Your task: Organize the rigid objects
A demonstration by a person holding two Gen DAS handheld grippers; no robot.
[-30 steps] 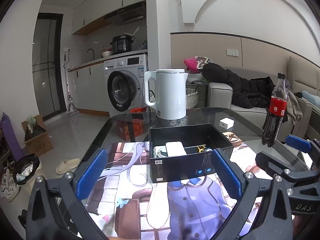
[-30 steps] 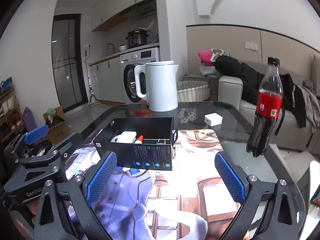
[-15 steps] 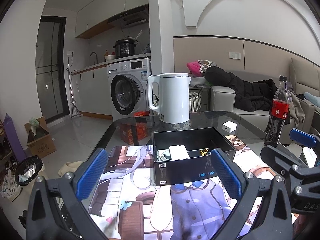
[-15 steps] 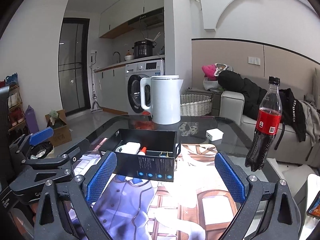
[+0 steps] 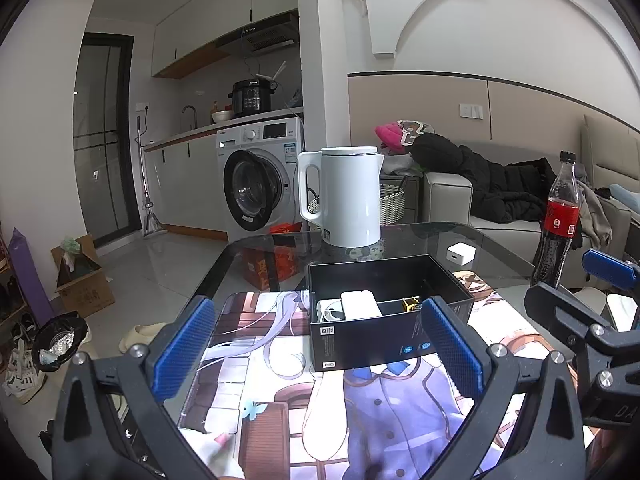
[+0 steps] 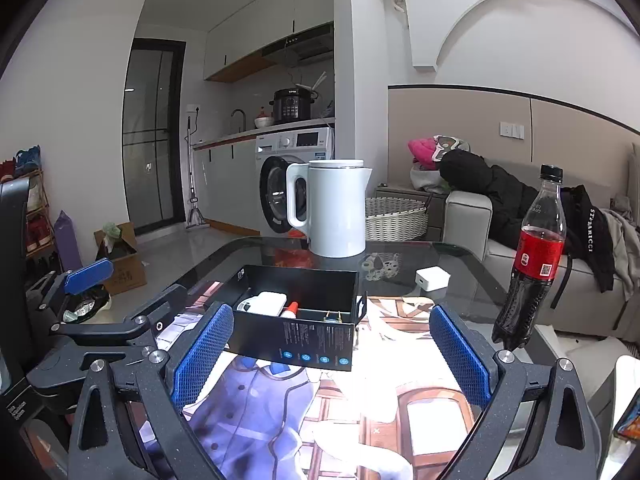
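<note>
Both grippers, left gripper [image 5: 316, 338] and right gripper [image 6: 332, 350], are hovering wide and empty. The black box [image 5: 384, 312] is sitting at twelve o'clock on the table [image 6: 460, 276]. The white adapter [image 6: 432, 279] at one o'clock looks loose; approaching it squarely seems wise.

The box [image 5: 390, 316] sits mid-surface [image 5: 492, 254] on the mat [image 5: 360, 408]. The kettle [image 5: 346, 196] stands at 12 o'clock behind it, the adapter [image 5: 461, 254] at 1 o'clock, and the bottle [image 5: 558, 220] at 3 o'clock, well apart. A charger [image 5: 359, 304] lies in the box.
</note>
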